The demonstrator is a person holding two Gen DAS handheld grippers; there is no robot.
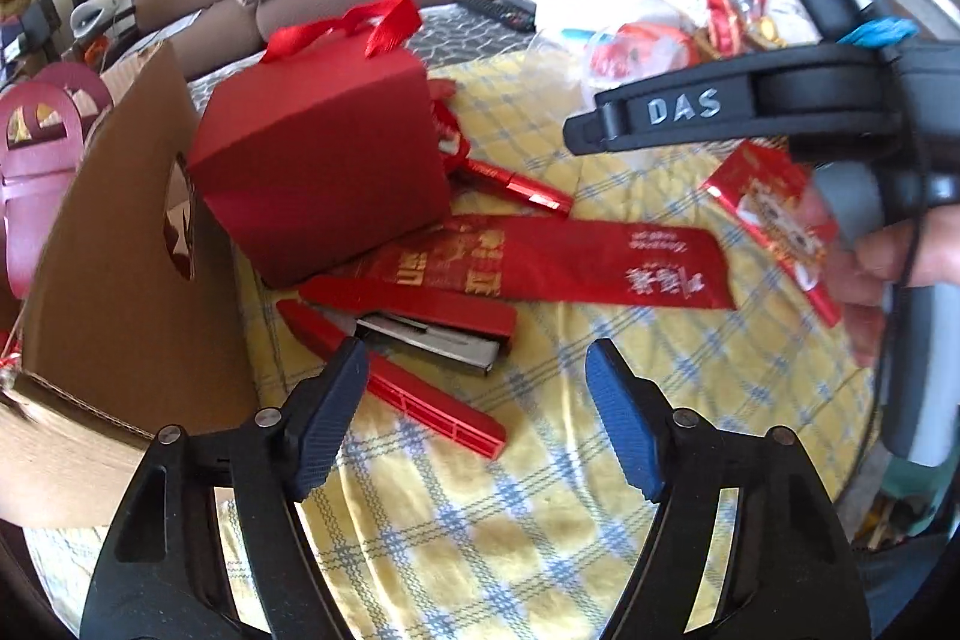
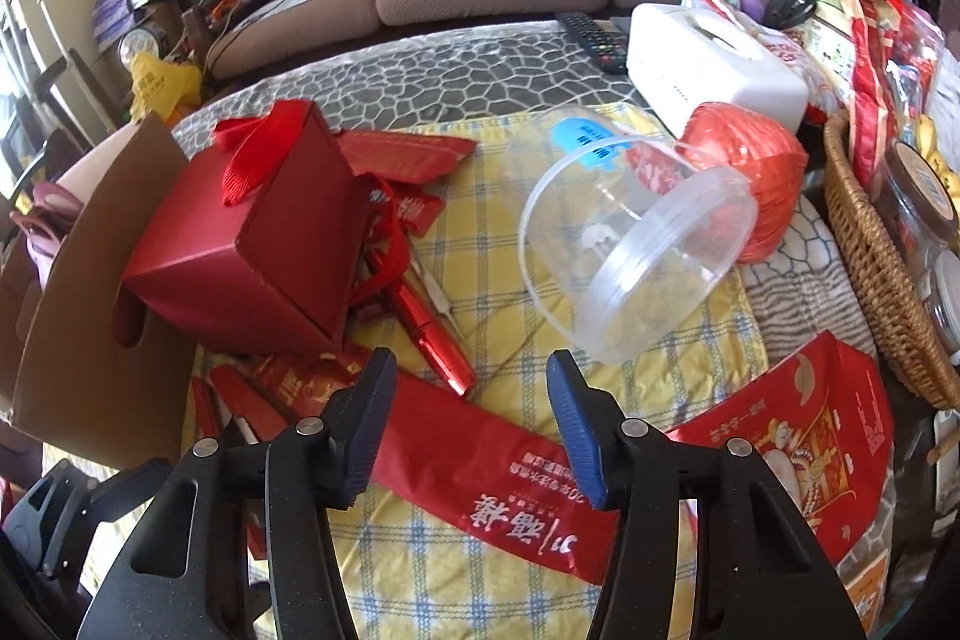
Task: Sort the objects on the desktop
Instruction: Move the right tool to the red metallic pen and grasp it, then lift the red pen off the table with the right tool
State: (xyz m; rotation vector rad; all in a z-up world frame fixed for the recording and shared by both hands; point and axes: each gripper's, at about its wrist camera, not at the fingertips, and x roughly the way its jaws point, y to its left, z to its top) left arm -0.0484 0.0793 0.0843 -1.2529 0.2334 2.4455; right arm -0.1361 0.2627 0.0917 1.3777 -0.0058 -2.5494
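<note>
Covering the tabletop [image 2: 420, 550], a yellow checked cloth [image 1: 480, 490] carries a red gift box [image 1: 324, 172] near its left edge, a long red banner [image 2: 510, 466] and a red stapler [image 1: 420, 328]. Both the left claw [image 1: 474, 424] and right claw [image 2: 471, 418] hover half-open, gripping nothing.

Red gift box [image 2: 240, 244] on yellow plaid cloth [image 2: 480, 232].

Black tongs [image 1: 474, 370] with ribbed blue pads [image 1: 624, 424], silver screws, "DAS" lettering.
</note>
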